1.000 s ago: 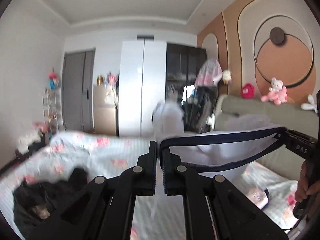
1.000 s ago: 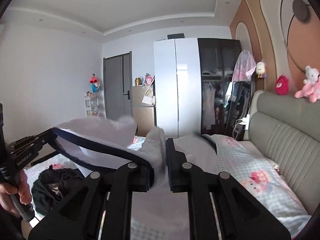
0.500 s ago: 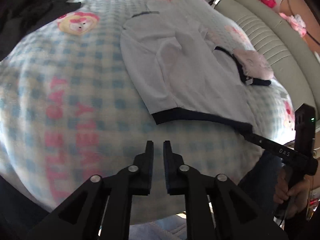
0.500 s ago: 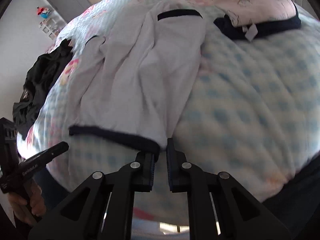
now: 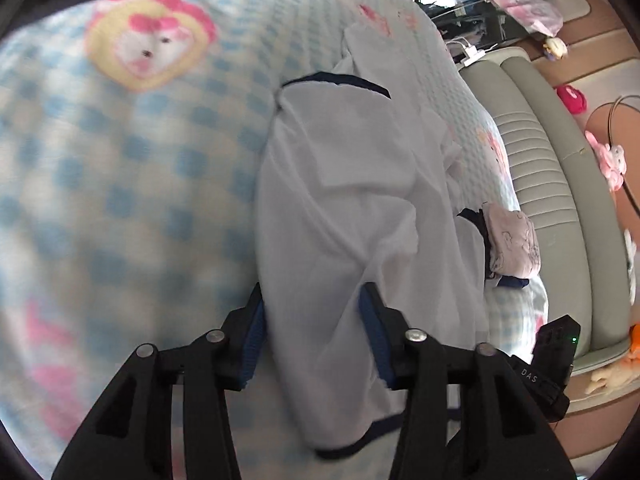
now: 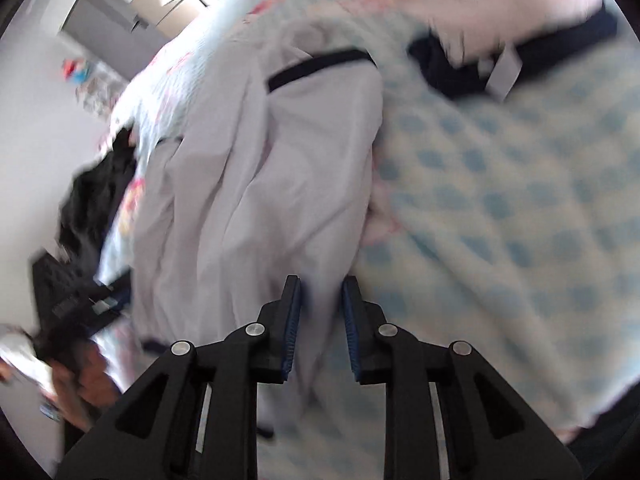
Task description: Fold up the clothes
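A white shirt with navy trim (image 5: 352,184) lies crumpled lengthwise on the checked bed cover (image 5: 120,160). My left gripper (image 5: 314,320) points down at its near end. Its jaws stand apart, with a bunch of the white cloth between them. In the right wrist view the same shirt (image 6: 256,184) runs away from my right gripper (image 6: 320,312). That gripper's jaws are opening, with a fold of the shirt's edge between the blue pads (image 6: 294,320). The picture is blurred, and no pad clearly presses on cloth.
A folded pale pink garment with navy trim (image 5: 512,240) lies beside the shirt, near the padded headboard (image 5: 552,184). A heap of black clothes (image 6: 96,188) sits at the bed's far side. A hand (image 6: 92,384) holds the left gripper's body (image 6: 72,296). Plush toys (image 5: 608,156) line the wall.
A second ago both grippers held the shirt's hem up in the air. They have swung down and the shirt now lies on the bed. Both jaws stand wider, straddling cloth.
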Demonstrator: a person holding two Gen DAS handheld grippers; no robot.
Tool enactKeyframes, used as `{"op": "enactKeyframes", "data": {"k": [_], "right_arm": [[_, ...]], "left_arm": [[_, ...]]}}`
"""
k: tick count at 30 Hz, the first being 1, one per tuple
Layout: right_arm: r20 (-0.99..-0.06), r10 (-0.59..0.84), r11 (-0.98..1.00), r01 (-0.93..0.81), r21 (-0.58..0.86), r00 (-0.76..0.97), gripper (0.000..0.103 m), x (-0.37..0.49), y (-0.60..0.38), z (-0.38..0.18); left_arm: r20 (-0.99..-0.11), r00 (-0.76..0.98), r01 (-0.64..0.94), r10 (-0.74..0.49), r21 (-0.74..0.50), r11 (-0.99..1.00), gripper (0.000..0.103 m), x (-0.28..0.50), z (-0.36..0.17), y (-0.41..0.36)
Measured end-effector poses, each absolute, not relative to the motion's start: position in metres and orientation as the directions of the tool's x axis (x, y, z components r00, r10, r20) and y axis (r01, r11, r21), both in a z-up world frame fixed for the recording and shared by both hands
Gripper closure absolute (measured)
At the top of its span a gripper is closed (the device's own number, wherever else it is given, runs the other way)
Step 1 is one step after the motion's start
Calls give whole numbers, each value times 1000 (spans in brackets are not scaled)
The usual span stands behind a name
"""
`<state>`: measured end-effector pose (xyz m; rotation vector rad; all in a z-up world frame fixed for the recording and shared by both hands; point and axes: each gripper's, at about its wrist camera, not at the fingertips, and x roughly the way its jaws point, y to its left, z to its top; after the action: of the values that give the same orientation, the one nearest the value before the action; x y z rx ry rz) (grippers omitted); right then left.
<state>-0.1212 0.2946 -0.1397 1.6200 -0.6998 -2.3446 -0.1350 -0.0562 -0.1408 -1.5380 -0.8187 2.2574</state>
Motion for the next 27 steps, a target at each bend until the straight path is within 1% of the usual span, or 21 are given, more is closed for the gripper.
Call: {"op": "enactKeyframes", "data": {"k": [1, 3, 4, 8, 14, 16, 19, 20, 21, 22, 23, 24, 25, 26, 27], "right_arm": [[-819, -434, -861, -96, 500, -375, 83, -127, 293, -142], [-832, -411, -884, -60, 463, -372, 96, -130, 282, -143], [-837, -397, -897, -31, 440, -376, 99, -130, 276, -142], [-843, -337, -925, -21, 380, -420, 102, -119, 278, -133], [-818, -314, -921, -53, 385, -481, 102, -92, 311, -106], [-823, -287, -932, -58, 359, -490, 102, -78, 320, -99], [-837, -251, -946, -59, 317, -486, 102, -60, 332, -91], [-842, -260, -946, -49, 320, -473, 101, -60, 332, -93], [-845, -273, -944, -39, 326, -461, 101, -61, 332, -95], [-846, -292, -941, -26, 339, -447, 100, -66, 329, -96], [-846, -313, -936, -13, 353, -433, 95, -72, 326, -98], [-848, -319, -935, -5, 355, -424, 91, -79, 321, -99], [-846, -319, -936, 4, 352, -428, 82, -86, 315, -98], [-843, -318, -938, 13, 347, -434, 67, -93, 310, -97], [-843, -326, -936, 22, 350, -427, 56, -101, 305, -99]], "left_arm": [[-773, -394, 71, 498, -566, -822, 98, -136, -139, -52], [-794, -411, 60, 447, -513, -856, 98, -133, -133, -46], [-793, -424, 60, 438, -508, -860, 99, -128, -128, -49], [-772, -469, 75, 428, -518, -852, 99, -109, -108, -68], [-723, -536, 106, 436, -570, -815, 100, -61, -79, -99], [-729, -547, 147, 410, -566, -811, 100, -44, -80, -104], [-748, -512, 152, 421, -562, -813, 99, -44, -94, -106], [-753, -497, 150, 432, -565, -811, 96, -47, -97, -107], [-762, -500, 148, 412, -544, -826, 92, -53, -94, -105], [-772, -510, 146, 380, -512, -846, 77, -59, -89, -102], [-767, -533, 136, 358, -496, -858, 50, -64, -83, -100], [-755, -561, 125, 341, -484, -866, 38, -69, -76, -97], [-747, -570, 114, 340, -482, -868, 29, -75, -71, -95], [-742, -574, 104, 346, -485, -868, 29, -81, -68, -92], [-746, -569, 91, 346, -475, -875, 29, -87, -67, -89]]}}
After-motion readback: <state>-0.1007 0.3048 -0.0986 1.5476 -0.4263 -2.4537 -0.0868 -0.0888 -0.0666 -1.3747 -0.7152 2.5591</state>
